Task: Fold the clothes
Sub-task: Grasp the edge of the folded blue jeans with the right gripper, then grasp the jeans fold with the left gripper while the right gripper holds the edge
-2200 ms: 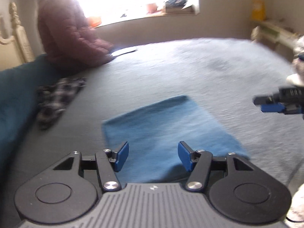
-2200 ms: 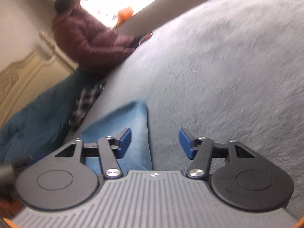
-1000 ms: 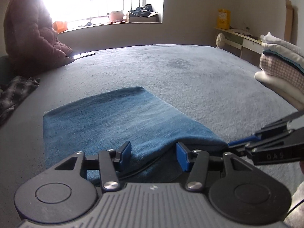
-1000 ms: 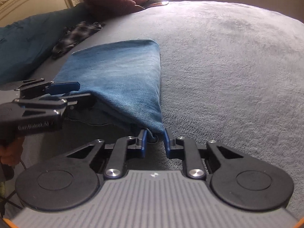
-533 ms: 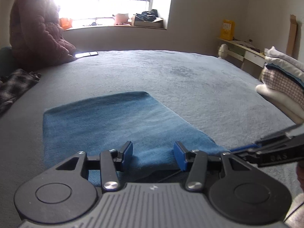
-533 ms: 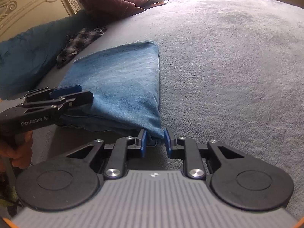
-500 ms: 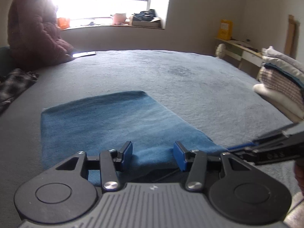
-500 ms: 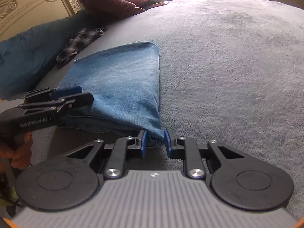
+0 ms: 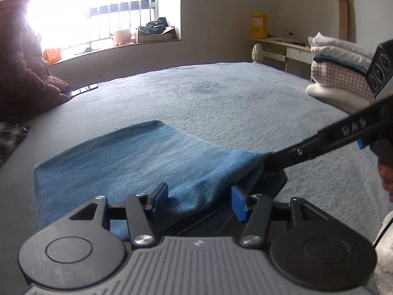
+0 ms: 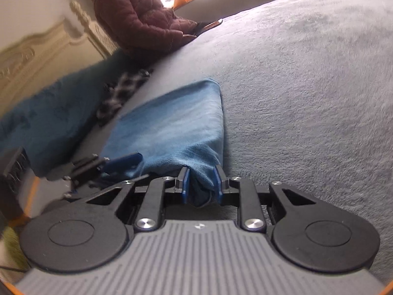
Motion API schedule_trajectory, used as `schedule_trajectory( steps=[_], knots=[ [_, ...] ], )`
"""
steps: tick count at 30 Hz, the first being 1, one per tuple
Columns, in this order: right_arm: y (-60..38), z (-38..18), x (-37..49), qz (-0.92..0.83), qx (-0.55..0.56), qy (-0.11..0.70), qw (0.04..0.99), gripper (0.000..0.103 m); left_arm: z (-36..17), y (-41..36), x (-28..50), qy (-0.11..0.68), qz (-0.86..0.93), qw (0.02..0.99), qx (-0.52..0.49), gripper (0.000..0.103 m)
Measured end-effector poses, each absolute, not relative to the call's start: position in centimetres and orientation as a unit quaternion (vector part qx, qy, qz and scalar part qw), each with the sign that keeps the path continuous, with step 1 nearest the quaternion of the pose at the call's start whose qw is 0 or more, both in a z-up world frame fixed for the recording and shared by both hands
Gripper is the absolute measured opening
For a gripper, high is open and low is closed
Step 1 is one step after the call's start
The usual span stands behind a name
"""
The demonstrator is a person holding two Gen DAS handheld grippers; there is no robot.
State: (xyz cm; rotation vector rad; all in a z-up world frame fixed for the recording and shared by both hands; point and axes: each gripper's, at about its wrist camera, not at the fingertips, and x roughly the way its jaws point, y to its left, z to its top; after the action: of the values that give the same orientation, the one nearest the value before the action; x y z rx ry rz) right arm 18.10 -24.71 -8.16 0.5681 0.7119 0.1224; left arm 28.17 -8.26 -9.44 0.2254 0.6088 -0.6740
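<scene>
Between my right fingers [image 10: 200,184] a jeans [image 9: 137,162] corner sits clenched; left fingers [image 9: 199,202] released astride its edge, should close before lifting.

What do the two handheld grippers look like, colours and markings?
Both match: the left gripper and right gripper have black linkage arms, round black pivot discs, silver screws, a ribbed grey body and blue pads on the fingers. The right one's side carries pale lettering.
</scene>
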Motion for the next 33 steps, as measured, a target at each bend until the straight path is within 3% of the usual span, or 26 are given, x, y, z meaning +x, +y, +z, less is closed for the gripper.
schedule_trajectory(
  steps=[6,11,17,18,23,31,32,33],
  knots=[
    [-24.2,-8.1,18.2,0.066,0.26,0.349,0.898,0.022,-9.5,-8.4,28.6,0.288,-0.321,0.896,0.107,0.055],
    [-23.2,-7.3,18.5,0.092,0.228,0.344,0.906,0.044,-9.0,-7.6,29.3,0.287,-0.32,0.9,0.075,0.055],
    [-21.8,-7.1,19.6,0.073,0.162,0.351,0.92,0.044,-8.5,-5.6,29.9,0.29,-0.329,0.899,0.011,0.055],
    [-21.6,-7.1,19.7,0.071,0.159,0.347,0.921,0.043,-8.6,-5.3,30.0,0.292,-0.33,0.897,0.002,0.055],
    [-21.5,-6.8,19.6,0.066,0.17,0.326,0.928,0.013,-8.9,-5.3,29.6,0.297,-0.354,0.887,0.007,0.056],
    [-23.0,-7.3,19.4,0.068,0.259,0.31,0.912,0.01,-10.1,-7.2,28.6,0.287,-0.355,0.887,0.073,0.058],
    [-23.1,-7.3,19.3,0.071,0.265,0.311,0.91,0.01,-10.1,-7.4,28.5,0.283,-0.349,0.889,0.086,0.055],
    [-23.2,-7.3,19.3,0.073,0.271,0.311,0.908,0.011,-10.2,-7.6,28.3,0.278,-0.343,0.892,0.099,0.045]
  ],
)
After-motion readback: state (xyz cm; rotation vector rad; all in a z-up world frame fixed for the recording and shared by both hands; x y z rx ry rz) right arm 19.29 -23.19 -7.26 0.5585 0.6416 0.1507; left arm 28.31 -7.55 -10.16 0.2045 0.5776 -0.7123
